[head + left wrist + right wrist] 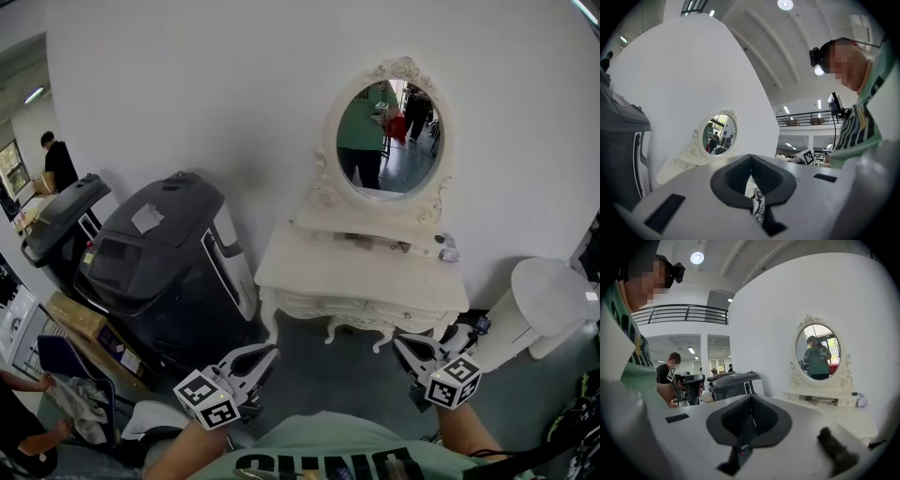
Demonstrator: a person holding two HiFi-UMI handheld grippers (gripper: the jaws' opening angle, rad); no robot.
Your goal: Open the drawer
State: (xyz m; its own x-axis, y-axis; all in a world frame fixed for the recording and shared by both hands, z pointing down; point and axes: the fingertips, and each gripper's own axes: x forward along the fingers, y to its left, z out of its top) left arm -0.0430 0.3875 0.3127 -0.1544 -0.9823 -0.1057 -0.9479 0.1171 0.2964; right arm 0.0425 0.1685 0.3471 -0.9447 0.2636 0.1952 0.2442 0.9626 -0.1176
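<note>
white dressing table [361, 272] sits mid-frame, its drawer [380, 306] closed under the top. i judge this the approach: left gripper [270, 353] and right gripper [400, 343] hang low in frame, well short, jaws pressed together, empty. next i'd part one pair and reach the drawer front.

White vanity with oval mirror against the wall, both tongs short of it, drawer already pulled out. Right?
No: the drawer is closed, its front flush with the vanity, as the head view shows. The oval mirror and the left tongs and right tongs short of it are correct.
</note>
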